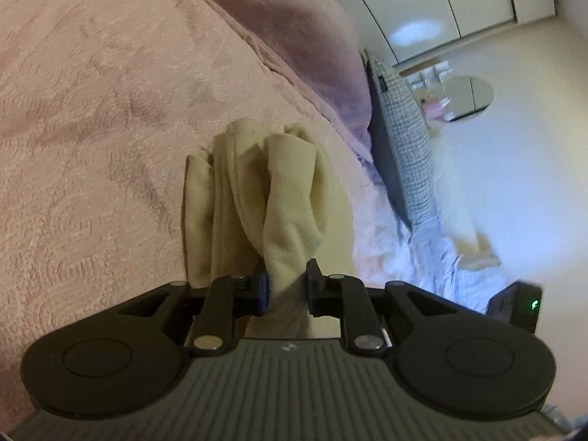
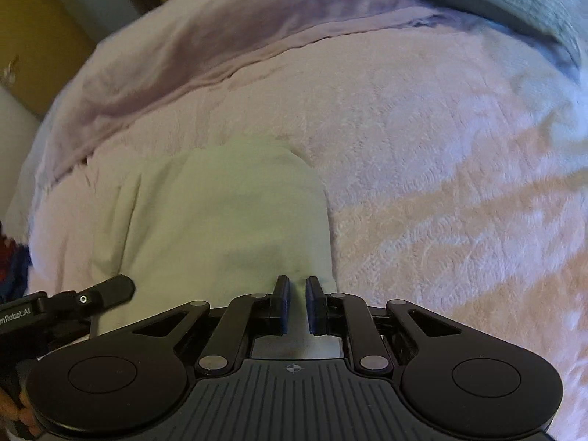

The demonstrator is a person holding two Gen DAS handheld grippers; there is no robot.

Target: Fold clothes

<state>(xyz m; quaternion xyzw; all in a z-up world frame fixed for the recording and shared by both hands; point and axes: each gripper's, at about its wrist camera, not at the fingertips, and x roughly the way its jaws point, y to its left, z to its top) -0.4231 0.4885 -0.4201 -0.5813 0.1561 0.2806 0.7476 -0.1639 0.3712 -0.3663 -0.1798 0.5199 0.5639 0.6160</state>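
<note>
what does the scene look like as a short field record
garment: cream cloth, bunched in the left view, flatter in the right view
surface: pink fleece blanket
left gripper: jaws shut on a fold of the cloth
right gripper: jaws nearly shut at the cloth's edge; grip unclear
background: checked pillow, round mirror

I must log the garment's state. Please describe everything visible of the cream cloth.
The cream cloth is soft, plain, knit-like fabric, bunched into long folds. It lies on the pink blanket. The left gripper pinches one fold. In the right wrist view it looks flatter, and the right gripper is at its near edge.
</note>
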